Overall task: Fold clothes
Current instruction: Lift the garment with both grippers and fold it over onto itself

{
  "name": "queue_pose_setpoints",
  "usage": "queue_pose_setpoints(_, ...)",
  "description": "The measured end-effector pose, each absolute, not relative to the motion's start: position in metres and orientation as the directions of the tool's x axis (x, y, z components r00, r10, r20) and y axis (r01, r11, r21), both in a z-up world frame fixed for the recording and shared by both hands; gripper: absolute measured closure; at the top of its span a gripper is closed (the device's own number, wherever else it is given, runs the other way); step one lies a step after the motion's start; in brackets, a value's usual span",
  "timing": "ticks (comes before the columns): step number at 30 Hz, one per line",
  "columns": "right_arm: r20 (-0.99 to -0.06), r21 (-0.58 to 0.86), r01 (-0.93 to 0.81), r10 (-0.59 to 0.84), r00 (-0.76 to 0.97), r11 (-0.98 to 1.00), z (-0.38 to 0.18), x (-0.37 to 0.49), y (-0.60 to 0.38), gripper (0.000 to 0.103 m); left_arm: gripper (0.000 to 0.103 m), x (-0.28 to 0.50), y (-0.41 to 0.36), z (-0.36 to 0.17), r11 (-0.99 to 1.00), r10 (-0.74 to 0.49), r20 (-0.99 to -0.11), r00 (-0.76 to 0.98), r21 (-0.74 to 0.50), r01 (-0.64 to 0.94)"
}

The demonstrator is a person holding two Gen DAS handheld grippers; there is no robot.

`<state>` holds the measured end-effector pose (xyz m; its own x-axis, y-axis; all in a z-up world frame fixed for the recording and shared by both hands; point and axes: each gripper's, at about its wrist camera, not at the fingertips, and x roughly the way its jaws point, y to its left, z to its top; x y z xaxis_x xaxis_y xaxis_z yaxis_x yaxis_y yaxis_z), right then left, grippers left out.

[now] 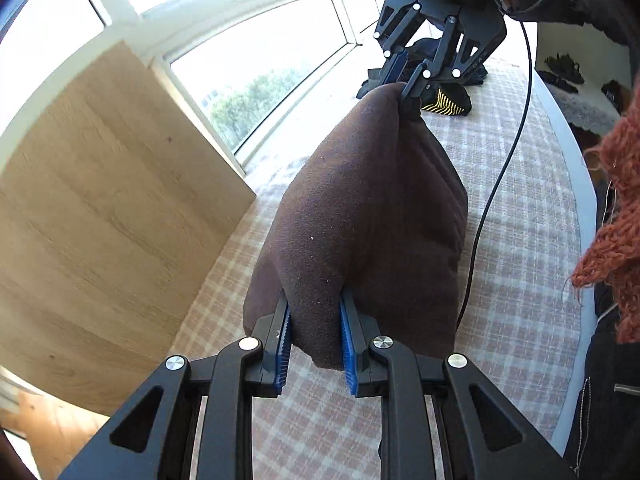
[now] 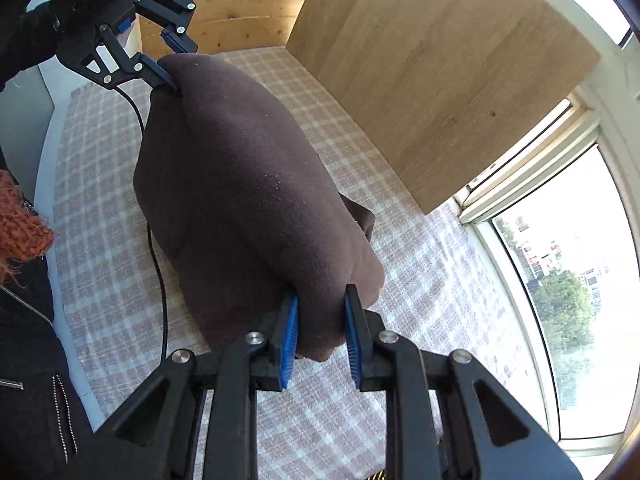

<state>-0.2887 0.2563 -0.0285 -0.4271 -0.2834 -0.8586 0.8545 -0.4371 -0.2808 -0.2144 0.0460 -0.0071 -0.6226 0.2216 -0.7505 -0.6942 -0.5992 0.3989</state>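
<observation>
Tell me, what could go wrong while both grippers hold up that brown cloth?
The left hand-held gripper and the right hand-held gripper each pinch only an end of the brown cloth, so an end might slip out and drop onto the checked tablecloth. The black cable hangs close beside the cloth and could snag in the fold.

a pink-and-white checked tablecloth (image 1: 516, 216) covered the table. a light wooden board (image 1: 100, 208) stood at its 9 o'clock edge in the left wrist view, and at 1 o'clock in the right wrist view. behind the board ran a white-framed window (image 1: 280, 60) with green trees (image 2: 568, 308) outside. a black cable (image 1: 496, 184) hung down across the cloth. an orange knitted scarf (image 1: 616, 216) showed at 3 o'clock over a black zipped jacket (image 2: 36, 408).
</observation>
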Motion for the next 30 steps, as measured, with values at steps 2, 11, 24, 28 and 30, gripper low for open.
queue_pose_setpoints(2, -0.824, -0.301, 0.823, -0.304, -0.479, -0.481, -0.014, -0.251, 0.267, 0.082, 0.083, -0.179, 0.062, 0.002, -0.59, 0.198, -0.704, -0.682, 0.47, -0.656)
queue_pose_setpoints(11, -0.856, -0.236, 0.796, -0.268, -0.442, -0.557, -0.084, -0.122, 0.286, 0.082, 0.083, -0.078, 0.103, -0.075, -0.578, 0.197, -0.849, -0.49, 0.303, -0.757)
queue_pose_setpoints(24, -0.962, -0.056, 0.899, -0.217, -0.165, -0.434, -0.079, -0.158, 0.278, 0.082, 0.083, -0.144, 0.08, -0.06, -0.608, 0.305, -0.944, -0.128, -0.089, -0.789)
queue_pose_setpoints(28, -0.975, 0.011, 0.91, -0.208, -0.083, -0.415, -0.07, -0.216, 0.266, 0.082, 0.083, -0.203, 0.059, -0.06, -0.631, 0.324, -0.944, -0.058, -0.17, -0.757)
queue_pose_setpoints(30, -0.974, 0.047, 0.905, -0.219, -0.051, -0.423, -0.07, -0.25, 0.261, 0.082, 0.083, -0.235, 0.046, -0.063, -0.652, 0.347, -0.937, -0.04, -0.21, -0.728)
